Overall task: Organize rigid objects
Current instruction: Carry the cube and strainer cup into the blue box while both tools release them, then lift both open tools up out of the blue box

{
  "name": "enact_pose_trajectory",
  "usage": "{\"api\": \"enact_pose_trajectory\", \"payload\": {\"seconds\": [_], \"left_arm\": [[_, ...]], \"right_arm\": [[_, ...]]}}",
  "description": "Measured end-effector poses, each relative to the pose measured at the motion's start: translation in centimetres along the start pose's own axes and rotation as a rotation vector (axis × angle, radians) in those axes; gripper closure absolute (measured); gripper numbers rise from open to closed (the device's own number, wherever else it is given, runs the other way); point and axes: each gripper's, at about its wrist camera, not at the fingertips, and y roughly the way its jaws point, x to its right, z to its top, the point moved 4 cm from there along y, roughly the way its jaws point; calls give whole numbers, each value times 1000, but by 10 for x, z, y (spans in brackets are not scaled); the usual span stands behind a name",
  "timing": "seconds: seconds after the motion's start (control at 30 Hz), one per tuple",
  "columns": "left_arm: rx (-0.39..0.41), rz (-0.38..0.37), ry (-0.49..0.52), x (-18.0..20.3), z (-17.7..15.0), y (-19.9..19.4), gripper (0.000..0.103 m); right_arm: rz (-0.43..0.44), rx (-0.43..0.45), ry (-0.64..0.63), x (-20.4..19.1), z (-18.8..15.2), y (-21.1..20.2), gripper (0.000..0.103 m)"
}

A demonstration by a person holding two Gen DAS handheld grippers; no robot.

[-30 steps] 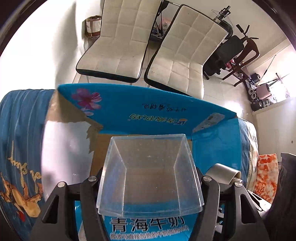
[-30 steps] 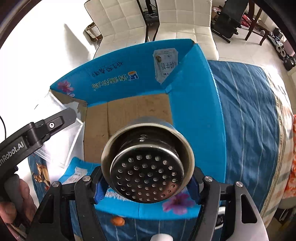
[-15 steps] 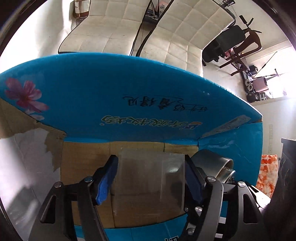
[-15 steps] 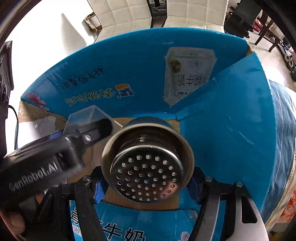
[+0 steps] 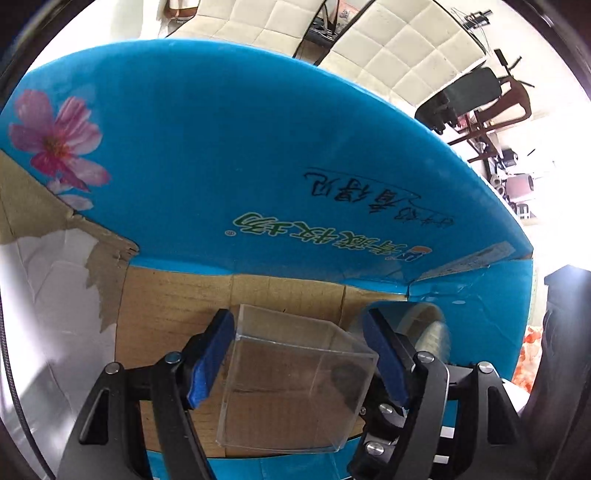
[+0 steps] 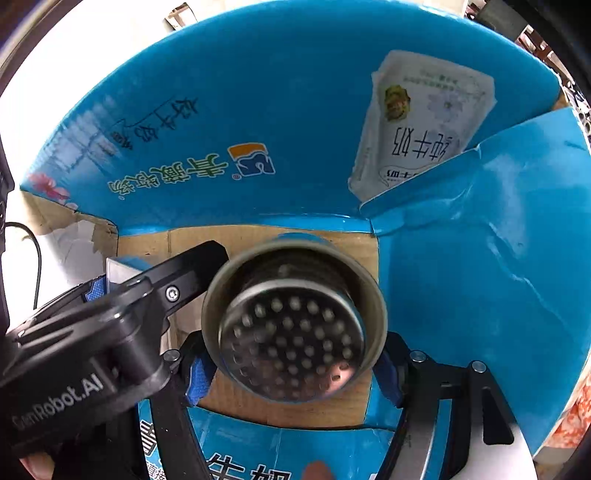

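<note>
A clear plastic box (image 5: 295, 380) sits tilted on the brown floor of the blue carton (image 5: 258, 147). My left gripper (image 5: 295, 354) straddles it; its jaws are opening and the blue pads (image 5: 210, 362) stand just off the box's walls. The right wrist view shows my right gripper (image 6: 295, 369) shut on a steel cup (image 6: 295, 325) with a perforated bottom, low inside the carton (image 6: 295, 92). The left gripper (image 6: 110, 321) crosses from the left, close beside the cup, hiding most of the clear box (image 6: 118, 269). The cup (image 5: 424, 325) appears blurred behind my left gripper's right finger.
The carton's tall blue walls close in at the back and right; its left flap (image 5: 55, 295) is torn, showing brown and white. A milk pouch picture (image 6: 424, 122) is on the back wall. White quilted cushions (image 5: 277, 22) and a dark chair (image 5: 476, 92) lie beyond.
Both grippers have sunk into the carton. The left jaws have widened and the clear box has come to lie tilted on the floor. The right gripper keeps its grip on the cup.
</note>
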Motion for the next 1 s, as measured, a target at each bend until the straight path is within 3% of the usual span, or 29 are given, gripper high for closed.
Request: {"api": "enact_pose_trajectory", "payload": {"seconds": [0.17,0.37,0.43,0.53,0.73,1.0], "left_arm": [[-27,-38,-6,-5,-3,-3,32],[-28,-58,-16,-12,-17,-19,31],[-14,-24,-6,-13,-21,-30,31],[26,28,33,-2,-20,-49,31],[180,185,119,4,-50,-109,31],[307,273,214,16,-97,-166,31]], "right_arm": [[-19,-18,-16,11,9,-1,24],[-42,-7,-42,10,-4,-17,17],[-37,-1,-39,13,-9,-22,15],[-26,22,-32,19,-19,-31,0],[-30,65,-1,24,-46,-48,0],[-74,161,-6,8,-108,-80,0]]}}
